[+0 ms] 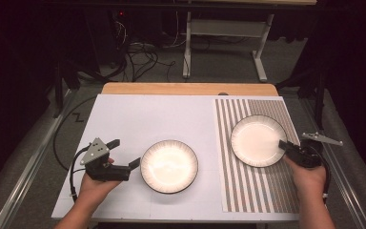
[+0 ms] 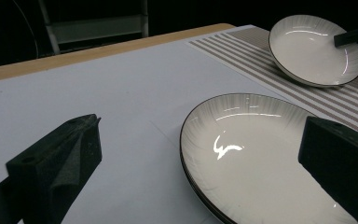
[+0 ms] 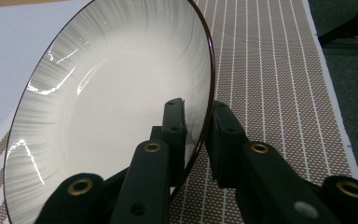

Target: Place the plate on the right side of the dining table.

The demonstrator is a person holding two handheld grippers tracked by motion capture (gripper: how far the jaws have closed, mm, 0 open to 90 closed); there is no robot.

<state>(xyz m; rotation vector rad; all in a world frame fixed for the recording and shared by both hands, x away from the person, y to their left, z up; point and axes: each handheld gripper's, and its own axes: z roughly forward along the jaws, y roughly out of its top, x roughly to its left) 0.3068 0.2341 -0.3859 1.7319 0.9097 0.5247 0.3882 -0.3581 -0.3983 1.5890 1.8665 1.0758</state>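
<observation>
my right claw (image 1: 282,143) is clenched on the rim of the far plate (image 1: 257,140): in the right gripper view one jaw sits inside the dish and the other outside, with the dark rim (image 3: 209,88) pinched between them. that plate lies on the striped mat (image 1: 267,191) at the right side of the table, and in the left gripper view it looks tipped, its near edge resting on the stripes and the far side raised (image 2: 314,49).

my left claw (image 1: 124,155) is released, jaws spread wide with nothing gripped. it sits low over the white sheet (image 1: 138,114), just left of the near plate (image 1: 169,166). in the left gripper view one jaw stands over the bare sheet and the other hangs over that plate's edge (image 2: 242,154), though i cannot tell whether it touches. the near plate lies flat on the white sheet, well apart from the one on the mat.
</observation>
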